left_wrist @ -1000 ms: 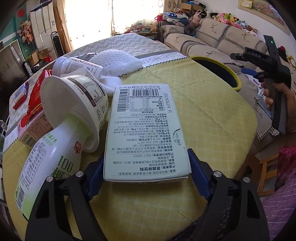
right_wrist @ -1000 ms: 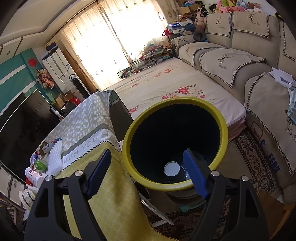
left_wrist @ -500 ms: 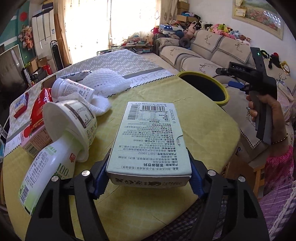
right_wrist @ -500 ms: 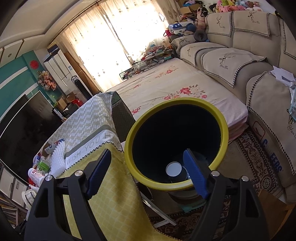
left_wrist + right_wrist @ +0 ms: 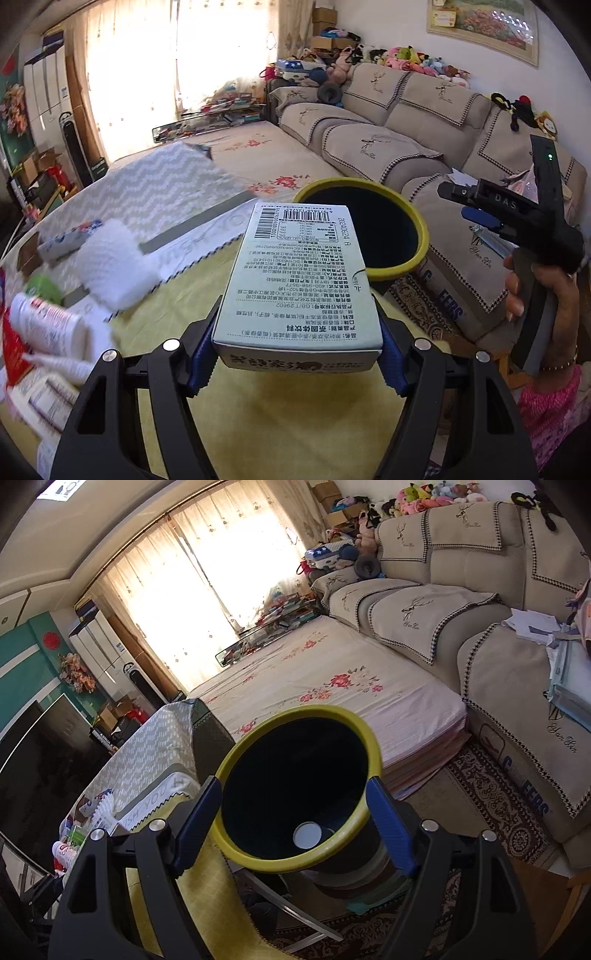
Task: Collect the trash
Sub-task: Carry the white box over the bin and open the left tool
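Note:
My left gripper (image 5: 295, 350) is shut on a pale green drink carton (image 5: 299, 284) with a barcode on top, held above the yellow tablecloth (image 5: 280, 417) and pointing at the yellow-rimmed black trash bin (image 5: 406, 218) beyond the table edge. My right gripper (image 5: 295, 830) is open and empty, hovering beside the bin (image 5: 258, 856); it also shows at the right of the left wrist view (image 5: 517, 218). A white cup (image 5: 307, 835) lies at the bin's bottom.
White foam wrap (image 5: 114, 262), a white bottle (image 5: 44, 325) and other packaging lie at the table's left. A beige sofa (image 5: 388, 147) and a floral mattress (image 5: 332, 694) stand behind the bin. A patterned rug (image 5: 498, 805) covers the floor.
My left gripper has lifted the carton off the table and swung it right toward the bin. The right gripper has shifted slightly, so the bin sits more to the left between its fingers.

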### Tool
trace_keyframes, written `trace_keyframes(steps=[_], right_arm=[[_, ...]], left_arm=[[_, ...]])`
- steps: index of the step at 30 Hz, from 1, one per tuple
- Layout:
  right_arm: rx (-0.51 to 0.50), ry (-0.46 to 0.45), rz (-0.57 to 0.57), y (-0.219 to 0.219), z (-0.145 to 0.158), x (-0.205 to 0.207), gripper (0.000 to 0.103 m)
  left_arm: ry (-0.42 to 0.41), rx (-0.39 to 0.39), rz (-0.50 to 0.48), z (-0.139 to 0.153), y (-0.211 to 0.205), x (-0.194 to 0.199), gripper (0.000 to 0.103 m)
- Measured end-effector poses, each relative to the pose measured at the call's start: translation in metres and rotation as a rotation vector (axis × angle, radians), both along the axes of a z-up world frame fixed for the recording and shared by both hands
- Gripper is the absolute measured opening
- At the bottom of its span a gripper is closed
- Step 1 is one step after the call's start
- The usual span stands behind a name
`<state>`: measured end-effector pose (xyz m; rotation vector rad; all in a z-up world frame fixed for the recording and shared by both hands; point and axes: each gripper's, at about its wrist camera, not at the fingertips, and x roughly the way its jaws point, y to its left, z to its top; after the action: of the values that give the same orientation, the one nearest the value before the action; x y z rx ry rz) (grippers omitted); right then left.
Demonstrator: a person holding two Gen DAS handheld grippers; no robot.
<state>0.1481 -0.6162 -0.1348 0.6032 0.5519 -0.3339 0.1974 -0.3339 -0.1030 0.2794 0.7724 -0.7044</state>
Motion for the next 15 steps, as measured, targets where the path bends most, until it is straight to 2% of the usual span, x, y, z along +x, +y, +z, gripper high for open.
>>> trace_keyframes(steps=[6, 12, 15], right_arm=[[-0.012, -0.003, -0.095, -0.032, 0.003, -0.026, 0.078], [0.000, 0.009, -0.134, -0.052, -0.003, -0.038, 0.078], [0.009, 0.015, -0.140, -0.056, -0.006, -0.039, 0.078]], left_arm=[[0.023, 0.044, -0.102, -0.009, -0.093, 0.031, 0.071], [0.066, 0.098, -0.122, -0.028, -0.158, 0.067, 0.071], [0.077, 0.115, -0.116, -0.036, -0.178, 0.083, 0.071]])
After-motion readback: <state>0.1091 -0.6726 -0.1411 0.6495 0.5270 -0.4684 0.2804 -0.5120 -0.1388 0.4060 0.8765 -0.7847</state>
